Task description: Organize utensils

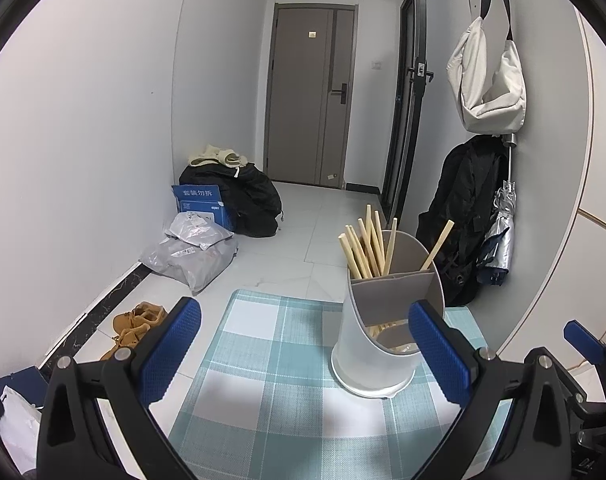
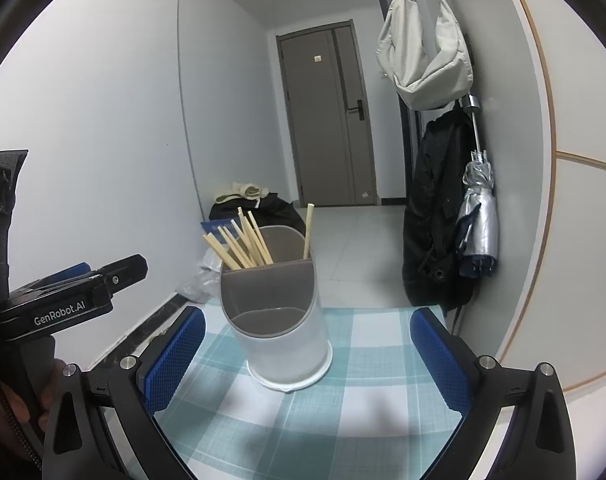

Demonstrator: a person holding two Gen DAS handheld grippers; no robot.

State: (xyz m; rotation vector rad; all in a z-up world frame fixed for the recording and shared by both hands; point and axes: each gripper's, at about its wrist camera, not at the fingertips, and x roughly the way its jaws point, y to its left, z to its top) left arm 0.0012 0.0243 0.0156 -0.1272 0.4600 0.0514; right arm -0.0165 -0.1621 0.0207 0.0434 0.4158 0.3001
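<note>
Checked tabletop [image 2: 367, 344] looks cleared, so with both claws spread empty, your nudge could topple the chopstick holder [image 2: 279, 332].

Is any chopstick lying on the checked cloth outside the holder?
No. All the chopsticks stand inside the holder, and the checked cloth around it is bare.

1 utensil holder [image 2: 279, 320] w/ approx 8 chopsticks [image 2: 243, 246], 2 claws, 1 plaid cloth [image 2: 375, 364].

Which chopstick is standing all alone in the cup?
The single chopstick at the holder's right side stands alone; the others lean bunched on the left.
</note>
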